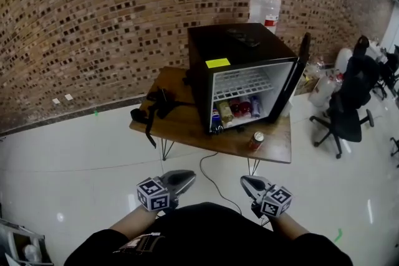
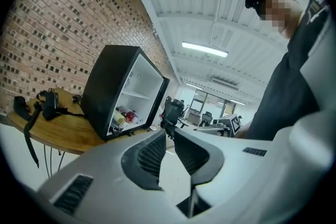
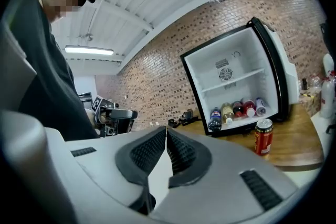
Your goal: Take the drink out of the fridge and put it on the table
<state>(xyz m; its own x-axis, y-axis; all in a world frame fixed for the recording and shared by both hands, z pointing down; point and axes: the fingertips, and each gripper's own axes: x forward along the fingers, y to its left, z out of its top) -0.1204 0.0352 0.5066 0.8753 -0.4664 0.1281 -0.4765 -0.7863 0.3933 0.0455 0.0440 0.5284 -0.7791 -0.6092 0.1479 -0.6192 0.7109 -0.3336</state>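
A small black fridge (image 1: 240, 75) stands on a wooden table (image 1: 187, 124) with its door (image 1: 302, 65) swung open. Several bottles (image 1: 235, 110) lie on its bottom shelf. A red drink can (image 1: 256, 141) stands upright on the table in front of the fridge, also seen in the right gripper view as the can (image 3: 263, 136). My left gripper (image 1: 187, 179) and right gripper (image 1: 247, 183) hang low near my body, well short of the table. Both are shut with nothing between the jaws. The fridge (image 2: 118, 92) shows in the left gripper view too.
Black straps and gear (image 1: 156, 108) lie on the table's left part. A remote-like object (image 1: 243, 38) rests on the fridge top. A black office chair (image 1: 346, 112) stands to the right, and a brick wall (image 1: 93, 22) runs behind. A cable (image 1: 215, 180) trails on the glossy floor.
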